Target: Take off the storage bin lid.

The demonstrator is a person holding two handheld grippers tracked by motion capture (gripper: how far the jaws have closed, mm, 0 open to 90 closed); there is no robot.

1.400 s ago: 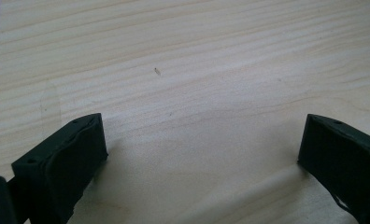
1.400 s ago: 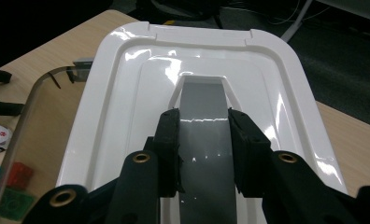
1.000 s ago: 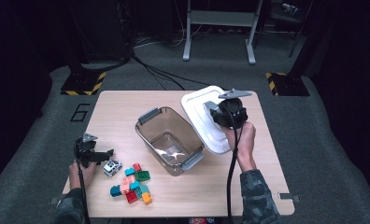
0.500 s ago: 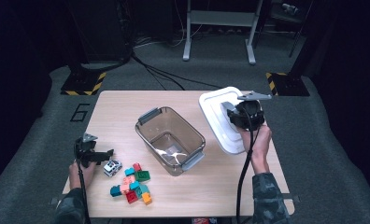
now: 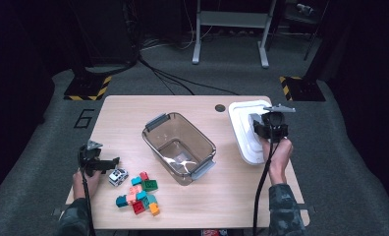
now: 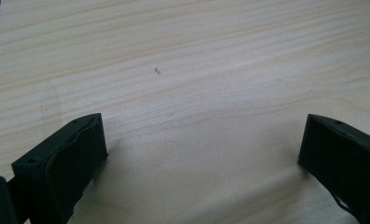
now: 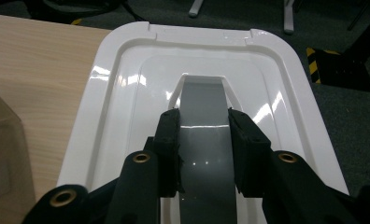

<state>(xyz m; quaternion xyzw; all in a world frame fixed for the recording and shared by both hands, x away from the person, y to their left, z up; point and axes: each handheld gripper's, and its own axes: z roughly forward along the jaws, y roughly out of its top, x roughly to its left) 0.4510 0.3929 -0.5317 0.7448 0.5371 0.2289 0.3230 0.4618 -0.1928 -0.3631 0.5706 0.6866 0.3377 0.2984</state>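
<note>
A white lid (image 5: 242, 129) lies at the table's right edge, partly over the floor. My right gripper (image 5: 267, 129) is shut on the grey handle (image 7: 204, 140) in the lid's (image 7: 127, 93) middle, one jaw on each side of it (image 7: 204, 116). A clear, empty plastic bin (image 5: 207, 143) with grey handles stands mid-table. At the front left, my left gripper (image 5: 112, 162) is open low over bare wood (image 6: 202, 135), nothing between its jaws. A small white toy car (image 5: 118, 176) sits just in front of it.
A heap of several coloured bricks (image 5: 139, 194) lies beside the toy car near the front edge. The wooden table (image 5: 133, 113) has a round hole (image 5: 220, 107) near its far edge. Dark floor with cables and stand legs surrounds it.
My right gripper has carried the white lid to the right, from beside the bin to the table's right edge. The left gripper has stayed put.
</note>
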